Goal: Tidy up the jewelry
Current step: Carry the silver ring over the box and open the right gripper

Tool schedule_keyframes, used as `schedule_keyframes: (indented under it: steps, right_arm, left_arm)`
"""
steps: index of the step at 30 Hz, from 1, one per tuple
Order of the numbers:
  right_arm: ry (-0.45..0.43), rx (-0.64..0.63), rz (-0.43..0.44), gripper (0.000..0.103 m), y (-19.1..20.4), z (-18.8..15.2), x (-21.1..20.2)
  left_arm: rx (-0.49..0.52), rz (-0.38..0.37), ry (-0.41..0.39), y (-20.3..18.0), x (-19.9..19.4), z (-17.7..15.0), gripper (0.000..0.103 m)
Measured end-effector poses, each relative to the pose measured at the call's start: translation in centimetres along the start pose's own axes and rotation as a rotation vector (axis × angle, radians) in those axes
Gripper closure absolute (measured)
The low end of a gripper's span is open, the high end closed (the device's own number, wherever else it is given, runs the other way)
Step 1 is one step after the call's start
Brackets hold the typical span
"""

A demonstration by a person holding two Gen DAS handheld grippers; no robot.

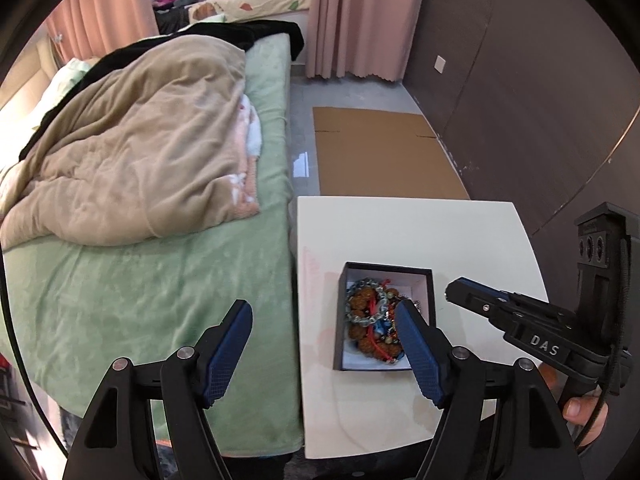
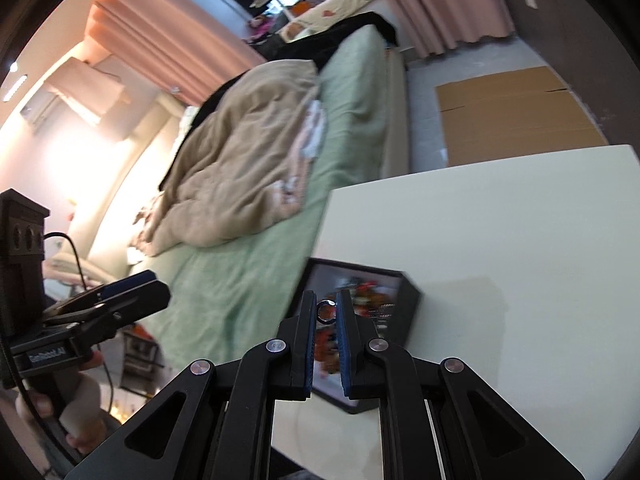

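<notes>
A small ring (image 2: 326,312), apparently pinched between the right gripper (image 2: 325,308) jaws, hovers over the jewelry box (image 1: 430,292); the left gripper (image 1: 326,316) jaws are spread, empty.

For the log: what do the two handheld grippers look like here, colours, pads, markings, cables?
Both are matte black plastic linkages with silver pivot pins and blue textured pads. The right gripper has "DAS" in white on its body and a black cable hanging behind. The left gripper shows a white-lettered label in the right wrist view, also cabled. Bare fingers grip both handles.
</notes>
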State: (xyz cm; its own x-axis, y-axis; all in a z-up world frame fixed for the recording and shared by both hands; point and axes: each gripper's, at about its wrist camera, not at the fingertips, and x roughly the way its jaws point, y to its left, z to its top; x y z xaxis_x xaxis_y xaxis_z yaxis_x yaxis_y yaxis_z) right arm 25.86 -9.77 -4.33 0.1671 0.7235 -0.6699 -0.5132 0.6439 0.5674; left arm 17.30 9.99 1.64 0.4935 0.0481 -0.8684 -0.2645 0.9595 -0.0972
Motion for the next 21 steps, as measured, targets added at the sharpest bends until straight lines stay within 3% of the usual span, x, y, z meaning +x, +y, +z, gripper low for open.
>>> schedule_keyframes:
  steps: [2,3,4,5,6,10,12,21]
  right_arm:
    - [0.013,-0.007,-0.015,0.088,0.4,0.0,0.6]
    - [0.033,-0.002,-0.013,0.070,0.4,0.0,1.1]
    - [0.045,0.006,-0.008,0.059,0.3,-0.1,1.5]
    - [0.043,0.012,-0.010,0.037,0.0,-0.2,1.4]
    - [0.032,0.019,-0.025,0.029,-0.2,-0.3,1.3]
    - [0.035,0.019,-0.046,0.029,-0.8,-0.9,0.1]
    - [0.016,-0.005,-0.099,0.029,-0.7,-1.2,-1.0]
    - [-0.052,-0.037,-0.234,0.029,-0.1,-3.2,-7.1]
  left_arm:
    - [-0.011,-0.006,-0.011,0.6,-0.3,-0.2,0.029]
    - [-0.017,-0.008,-0.014,0.8,-0.4,-0.4,0.029]
    - [-0.021,-0.009,-0.017,1.0,-0.5,-0.5,0.029]
    - [-0.025,-0.012,-0.019,1.2,-0.6,-0.6,0.029]
    - [-0.028,-0.013,-0.021,1.3,-0.7,-0.7,0.029]
    - [-0.039,-0.024,-0.040,1.5,-1.4,-1.2,0.029]
    - [-0.048,-0.043,-0.053,1.6,-1.9,-1.5,0.028]
    - [-0.039,-0.080,-0.112,0.5,-3.6,-3.9,0.017]
